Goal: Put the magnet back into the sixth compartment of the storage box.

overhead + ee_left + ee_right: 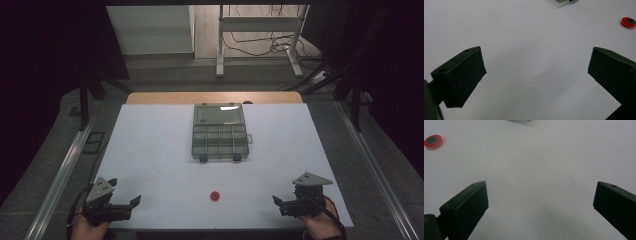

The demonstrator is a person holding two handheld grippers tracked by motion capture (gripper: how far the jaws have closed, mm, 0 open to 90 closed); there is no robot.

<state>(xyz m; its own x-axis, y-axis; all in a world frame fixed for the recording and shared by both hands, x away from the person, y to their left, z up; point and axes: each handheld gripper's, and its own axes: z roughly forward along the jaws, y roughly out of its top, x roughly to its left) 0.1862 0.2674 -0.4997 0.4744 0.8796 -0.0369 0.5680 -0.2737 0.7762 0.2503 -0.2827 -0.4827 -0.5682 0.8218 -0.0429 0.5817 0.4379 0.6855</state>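
Observation:
A small red disc [215, 195] with a dark centre lies on the white table [150, 150], near the front edge, between the two grippers. My left gripper [124, 191] rests at the front left corner, open and holding nothing. At the front right, my right gripper [286, 193] is also open and holds nothing. In the left gripper view the left gripper [536, 62] has its jaws spread wide over bare table, with the red disc [628, 22] far off at the upper right. The right gripper [540, 195] in its own view is equally wide, and the red disc [433, 141] sits at the upper left.
A clear grey compartment box [220, 135] stands open at the table's middle back, its lid folded away from me; its compartments look empty. A wooden strip [150, 97] edges the far side. Metal rails [65, 170] run along both sides of the table.

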